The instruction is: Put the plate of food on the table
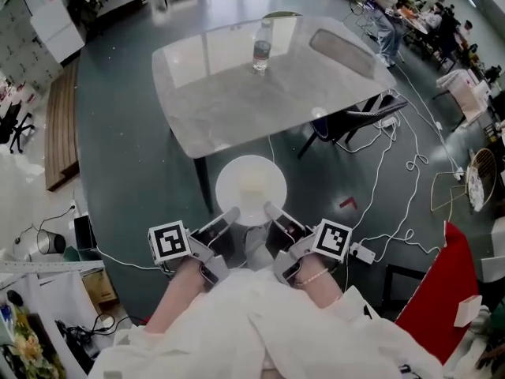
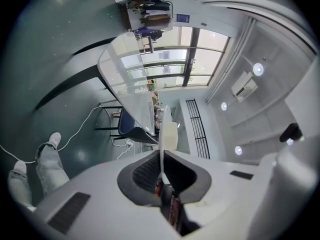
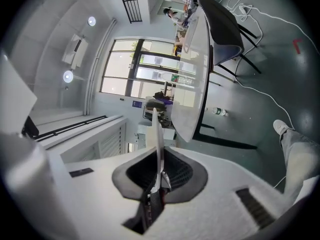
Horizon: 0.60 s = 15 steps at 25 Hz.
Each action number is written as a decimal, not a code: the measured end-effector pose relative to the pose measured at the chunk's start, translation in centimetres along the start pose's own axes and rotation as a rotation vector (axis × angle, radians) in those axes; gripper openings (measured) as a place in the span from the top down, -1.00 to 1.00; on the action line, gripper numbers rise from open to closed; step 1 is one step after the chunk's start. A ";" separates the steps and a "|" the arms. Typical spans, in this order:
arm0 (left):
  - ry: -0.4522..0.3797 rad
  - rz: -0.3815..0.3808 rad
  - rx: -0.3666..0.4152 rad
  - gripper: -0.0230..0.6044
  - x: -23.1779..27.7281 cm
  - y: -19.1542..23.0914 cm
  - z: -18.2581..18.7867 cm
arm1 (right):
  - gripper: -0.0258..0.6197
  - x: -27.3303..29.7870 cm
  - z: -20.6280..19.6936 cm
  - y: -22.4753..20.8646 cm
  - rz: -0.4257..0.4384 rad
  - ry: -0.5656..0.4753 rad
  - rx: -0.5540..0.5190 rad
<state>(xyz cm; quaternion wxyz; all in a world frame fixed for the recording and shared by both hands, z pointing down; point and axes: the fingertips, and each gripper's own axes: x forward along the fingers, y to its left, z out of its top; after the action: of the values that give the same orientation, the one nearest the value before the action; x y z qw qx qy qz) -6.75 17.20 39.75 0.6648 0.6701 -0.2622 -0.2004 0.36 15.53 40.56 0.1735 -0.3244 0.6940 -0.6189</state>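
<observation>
A round white plate point(image 1: 251, 189) with a pale food item on it hangs in the air just short of the near edge of the grey table point(image 1: 237, 101). My left gripper point(image 1: 229, 216) is shut on the plate's near-left rim and my right gripper point(image 1: 272, 212) is shut on its near-right rim. In the left gripper view the plate point(image 2: 161, 139) shows edge-on between the jaws, with a pale block of food on it. The right gripper view shows the plate point(image 3: 158, 144) edge-on too, pinched in the jaws, and the table point(image 3: 197, 79) ahead.
A clear water bottle point(image 1: 262, 48) stands at the table's far middle. A dark chair point(image 1: 355, 121) sits at the table's right side. White cables point(image 1: 394, 180) trail over the floor to the right. People sit at desks point(image 1: 418, 14) at the far right.
</observation>
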 end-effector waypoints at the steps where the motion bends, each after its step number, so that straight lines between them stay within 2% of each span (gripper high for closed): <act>1: -0.005 0.001 0.005 0.84 1.0 -0.2 1.1 | 0.86 0.9 1.3 0.2 0.004 0.005 0.001; 15: -0.085 -0.009 0.012 0.84 14.8 -2.1 13.4 | 0.86 10.8 17.6 0.4 0.021 0.060 -0.015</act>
<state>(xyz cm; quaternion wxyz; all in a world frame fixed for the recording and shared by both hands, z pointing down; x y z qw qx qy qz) -3.21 -2.51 38.34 0.6480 0.6663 -0.2884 -0.2301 3.72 -4.79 38.81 0.1566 -0.3000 0.7068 -0.6213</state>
